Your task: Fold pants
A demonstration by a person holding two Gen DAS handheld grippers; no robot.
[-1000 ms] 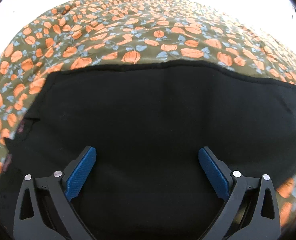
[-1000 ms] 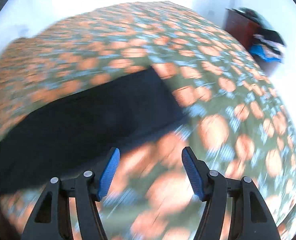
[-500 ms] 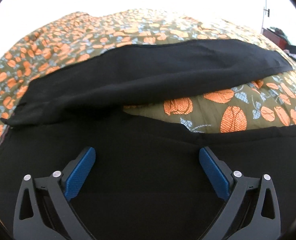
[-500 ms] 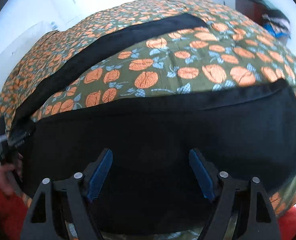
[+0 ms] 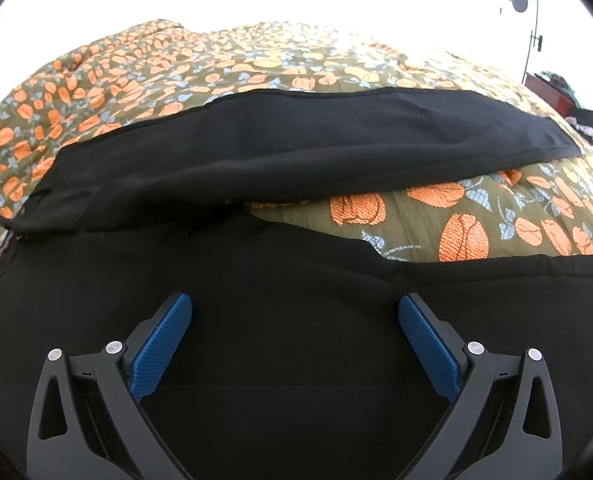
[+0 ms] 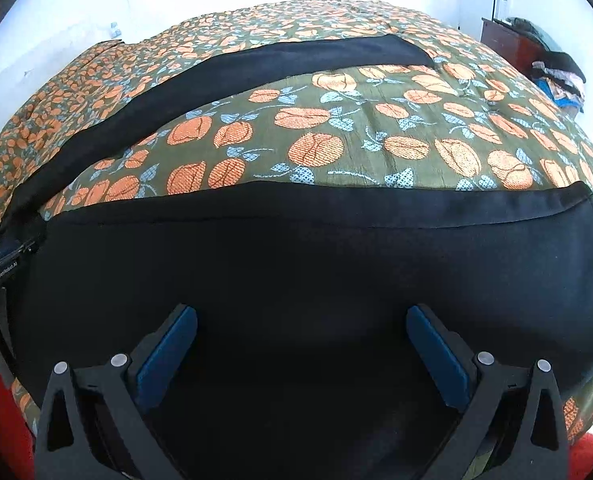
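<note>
Black pants (image 5: 296, 160) lie spread on a bed with an olive cover printed with orange fruit (image 5: 436, 216). The two legs fork apart: the far leg (image 6: 256, 60) runs across the bed and the near leg (image 6: 316, 256) lies under my grippers. My left gripper (image 5: 294, 316) hovers open over the near leg close to the crotch, with only flat cloth below its blue pads. My right gripper (image 6: 300, 328) stands over the near leg close to its hem (image 6: 556, 204); its jaws are opening wide and nothing is pinched between them.
The patterned bed cover (image 6: 376, 136) shows between the two legs. A dark red cabinet (image 6: 504, 44) with piled clothes (image 6: 560, 76) stands at the right by the white wall. Red floor (image 6: 0, 420) shows below the bed's near edge. The other hand-held gripper's body (image 6: 8, 260) shows at the left edge.
Both grippers swung across the bed to the near pant leg and now hold still over it. The right gripper's jaws have spread wider. The pants lie as before.
</note>
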